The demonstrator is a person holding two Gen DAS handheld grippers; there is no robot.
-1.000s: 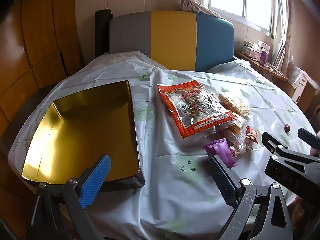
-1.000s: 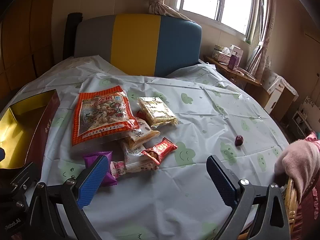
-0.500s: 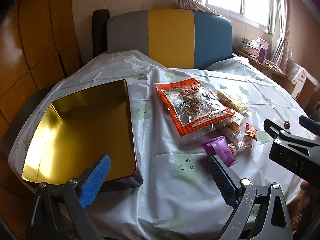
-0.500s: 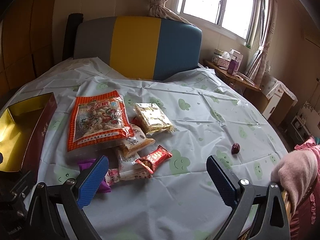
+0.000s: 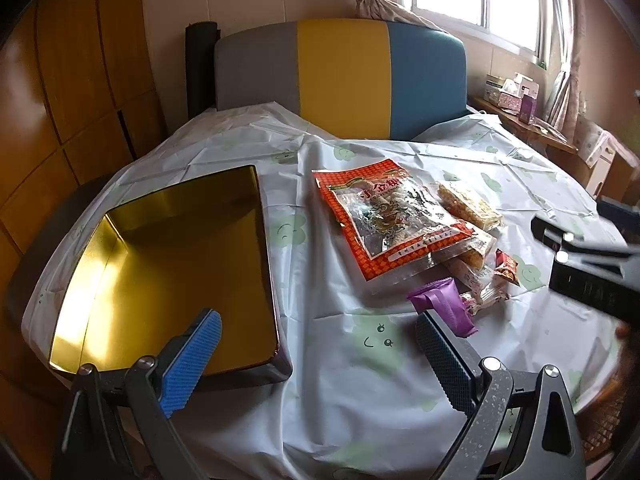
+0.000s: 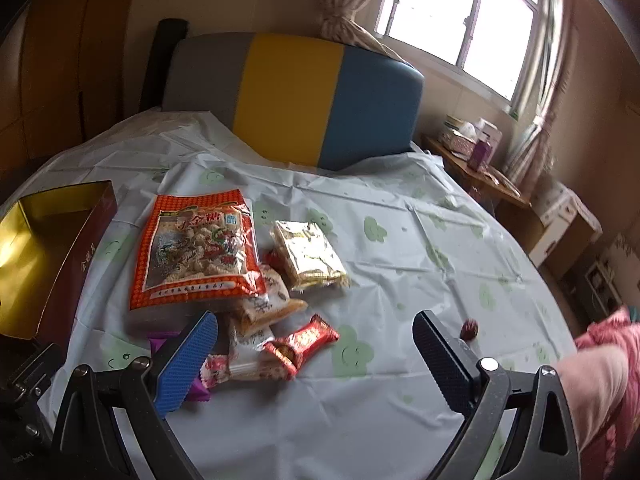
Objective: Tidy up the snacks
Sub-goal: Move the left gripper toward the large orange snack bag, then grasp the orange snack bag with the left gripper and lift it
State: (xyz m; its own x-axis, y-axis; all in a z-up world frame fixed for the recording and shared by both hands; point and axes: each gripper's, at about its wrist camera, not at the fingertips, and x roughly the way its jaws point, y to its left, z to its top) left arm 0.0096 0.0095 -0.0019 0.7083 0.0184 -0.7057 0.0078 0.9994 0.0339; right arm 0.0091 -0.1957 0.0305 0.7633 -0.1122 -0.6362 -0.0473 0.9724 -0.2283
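Both grippers, left (image 5: 316,354) and right (image 6: 314,356), hung spread wide and empty.
Since a second before, the right had advanced toward the snack pile (image 6: 240,280) mid-table; the gold box (image 5: 168,280) remained at the left edge.

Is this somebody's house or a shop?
Most likely a home, perhaps a dining corner: a round table under a smiley plastic cloth, a curtained window, and a side shelf with tissue boxes. Snacks lie loose beside a gold box.
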